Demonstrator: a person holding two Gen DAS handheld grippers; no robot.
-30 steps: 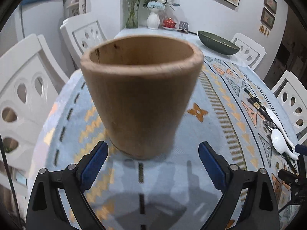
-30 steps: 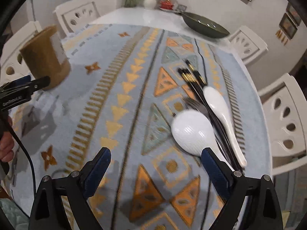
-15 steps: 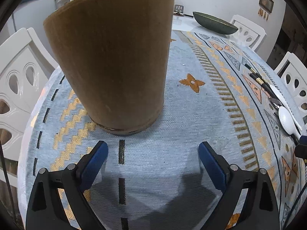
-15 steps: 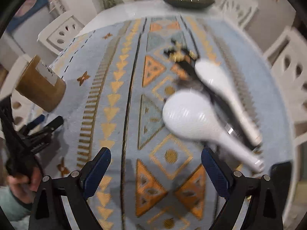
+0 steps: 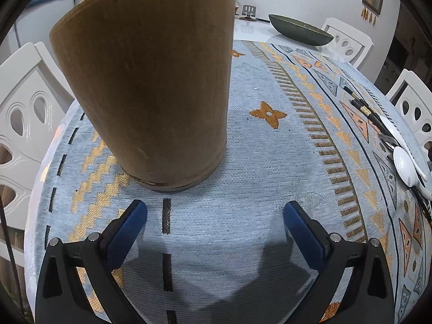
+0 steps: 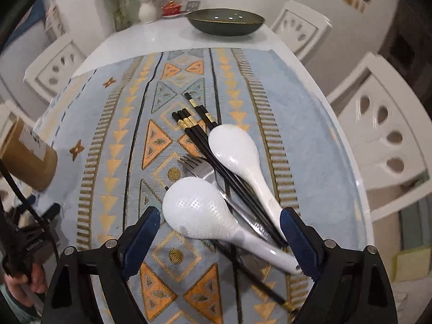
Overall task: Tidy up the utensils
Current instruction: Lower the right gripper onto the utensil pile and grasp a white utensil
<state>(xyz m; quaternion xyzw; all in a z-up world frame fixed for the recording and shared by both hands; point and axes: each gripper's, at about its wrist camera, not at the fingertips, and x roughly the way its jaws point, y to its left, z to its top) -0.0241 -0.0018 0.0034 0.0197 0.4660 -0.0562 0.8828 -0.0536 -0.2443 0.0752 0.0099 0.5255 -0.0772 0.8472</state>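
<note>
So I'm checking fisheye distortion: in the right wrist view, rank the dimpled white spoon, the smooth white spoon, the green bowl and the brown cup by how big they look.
1. Dimpled white spoon, nearest the camera.
2. Smooth white spoon.
3. Green bowl and brown cup look alike; the cup is cut off at the edge, so I won't rank them.

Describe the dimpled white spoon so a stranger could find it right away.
On the patterned tablecloth, a utensil pile lies before the right hand-held gripper. The dimpled spoon is nearest it, over the fork. Unlike the smooth spoon beside it, its bowl is dotted.
</note>
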